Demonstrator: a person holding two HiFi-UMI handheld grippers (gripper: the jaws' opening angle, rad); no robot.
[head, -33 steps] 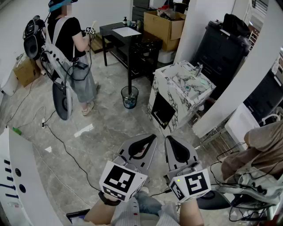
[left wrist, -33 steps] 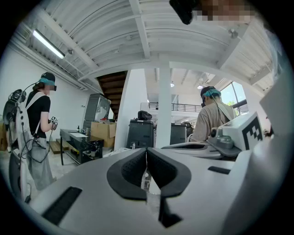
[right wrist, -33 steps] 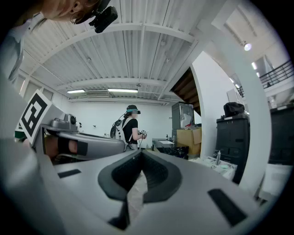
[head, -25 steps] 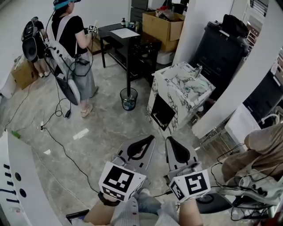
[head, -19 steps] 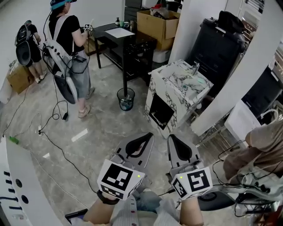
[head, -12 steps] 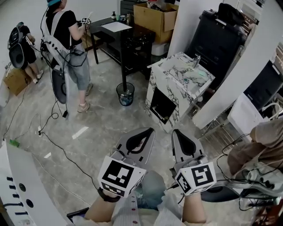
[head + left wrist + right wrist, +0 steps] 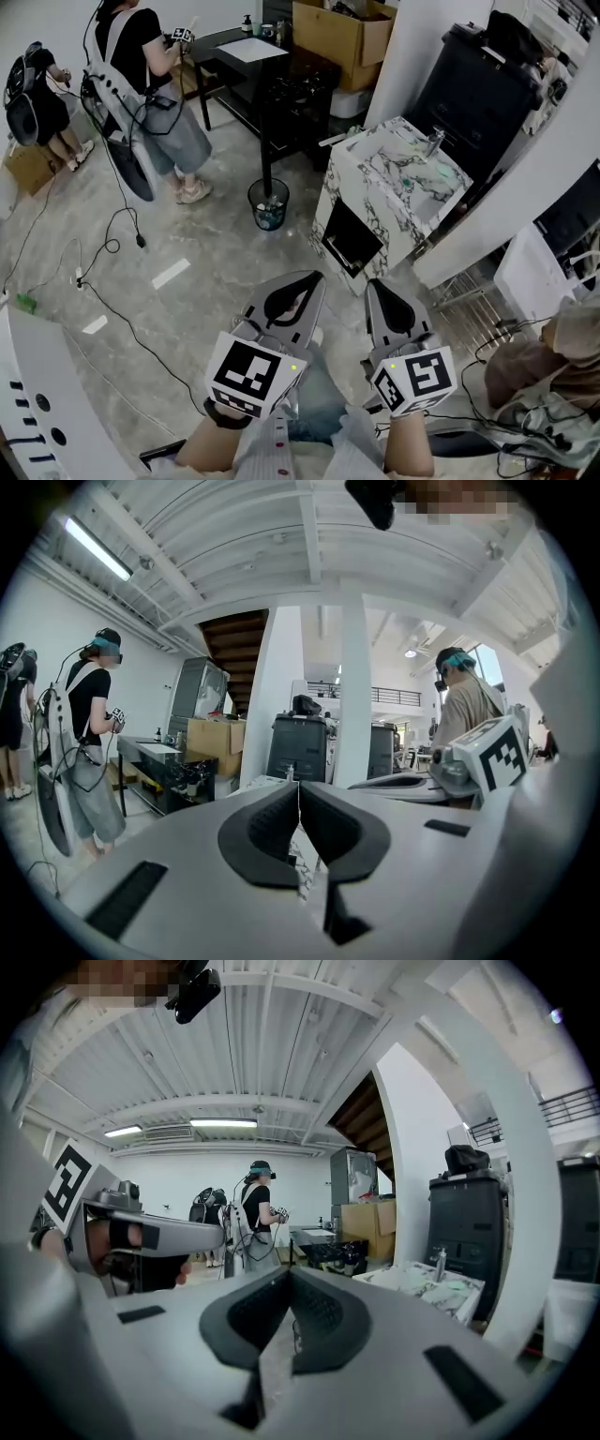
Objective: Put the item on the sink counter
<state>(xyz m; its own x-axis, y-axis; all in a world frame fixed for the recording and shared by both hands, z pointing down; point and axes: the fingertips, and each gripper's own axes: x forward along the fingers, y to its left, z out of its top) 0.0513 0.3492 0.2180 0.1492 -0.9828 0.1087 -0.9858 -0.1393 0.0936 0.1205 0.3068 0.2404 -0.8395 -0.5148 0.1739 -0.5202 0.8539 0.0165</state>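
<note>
We hold both tools low and close to us. The left hand-held gripper (image 7: 305,286) is shut tight. Its two jaws press together with nothing between them. The right hand-held gripper (image 7: 380,292) is shut tight too, and it holds nothing. The two sit side by side.

A bit farther off, past the grippers, the marble sink (image 7: 398,183) stands on the floor. It has a tap (image 7: 433,142) on its far right side and a dark open hole in its near side. We cannot tell which item goes on it.

Left of the sink sits a small round bin (image 7: 270,204) with some stuff in it. Farther off is a black desk (image 7: 220,44) with a white sheet (image 7: 251,49) on top. Behind it a brown box (image 7: 342,42) stands open, full of things. At the far left a person (image 7: 155,84) stands by the desk.
</note>
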